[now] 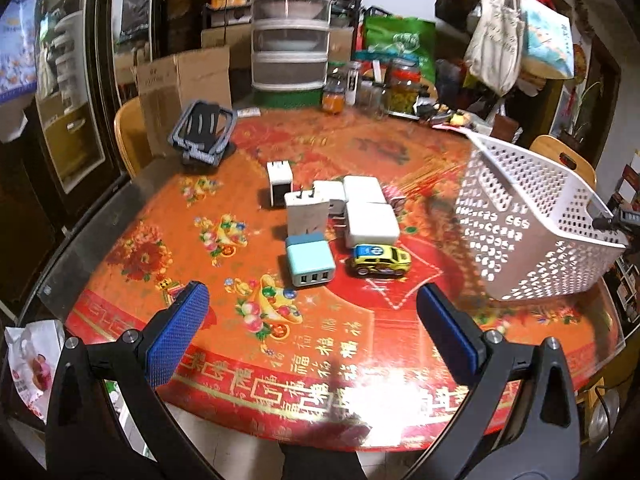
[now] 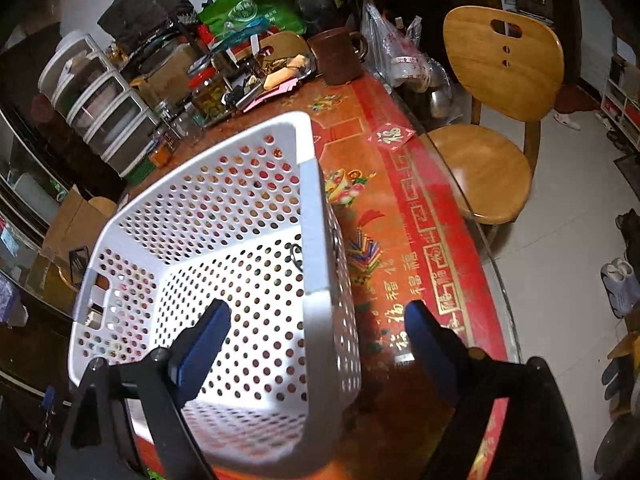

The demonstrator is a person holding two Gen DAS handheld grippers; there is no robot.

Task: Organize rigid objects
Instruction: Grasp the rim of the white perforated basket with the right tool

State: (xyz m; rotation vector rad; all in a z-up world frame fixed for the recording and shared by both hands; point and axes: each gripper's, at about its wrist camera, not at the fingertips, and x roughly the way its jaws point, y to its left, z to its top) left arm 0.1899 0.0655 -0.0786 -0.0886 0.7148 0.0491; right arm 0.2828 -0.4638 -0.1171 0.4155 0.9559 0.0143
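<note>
Several white chargers (image 1: 370, 218) lie clustered mid-table, with a teal USB charger (image 1: 310, 263) and a yellow toy car (image 1: 378, 261) in front of them. A grey-black phone stand (image 1: 204, 134) sits at the back left. My left gripper (image 1: 312, 312) is open and empty, a little short of the teal charger. A white perforated basket (image 1: 532, 216) stands tilted at the right; it also shows in the right wrist view (image 2: 316, 240). My right gripper (image 2: 316, 328) is open, its fingers straddling the basket's near wall without closing on it.
The round table (image 1: 280, 360) has a red-orange patterned cloth under glass. Jars (image 1: 404, 88), a plastic drawer tower (image 1: 290, 32) and cardboard boxes (image 1: 180, 84) crowd its far edge. A brown mug (image 2: 338, 56) and a wooden chair (image 2: 492, 120) are at the right.
</note>
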